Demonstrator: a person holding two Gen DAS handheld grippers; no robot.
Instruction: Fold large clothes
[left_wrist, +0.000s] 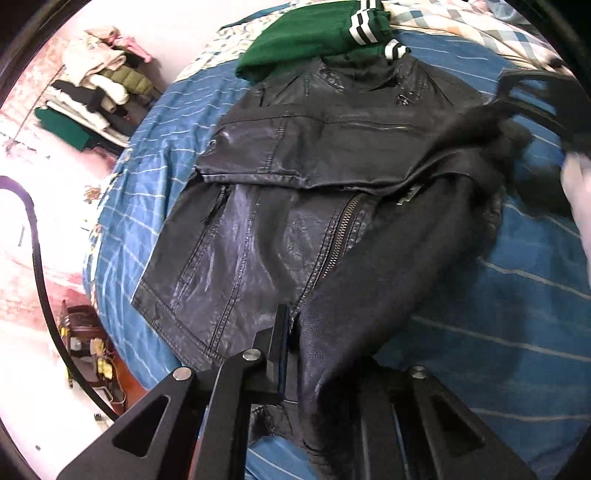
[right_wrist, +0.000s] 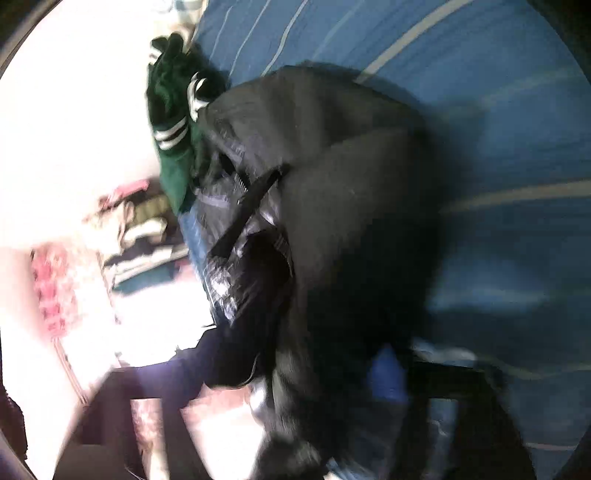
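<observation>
Black leather jacket (left_wrist: 295, 206) spread flat on the blue bed (left_wrist: 498, 314), below a green garment (left_wrist: 310, 33). Left tongs (left_wrist: 295, 369) pinching its hem. Right tongs (left_wrist: 532, 107) at the sleeve, blurred; grip impossible to tell.

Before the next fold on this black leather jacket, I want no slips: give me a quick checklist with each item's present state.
1. Left gripper shut on the jacket hem: ok.
2. Right gripper holding the sleeve: cannot tell, blurred.
3. Other sleeve already folded across the chest: ok.
4. Jacket resting on the blue bedspread: ok.
5. Collar clear of the green garment: not ok, they touch.
</observation>
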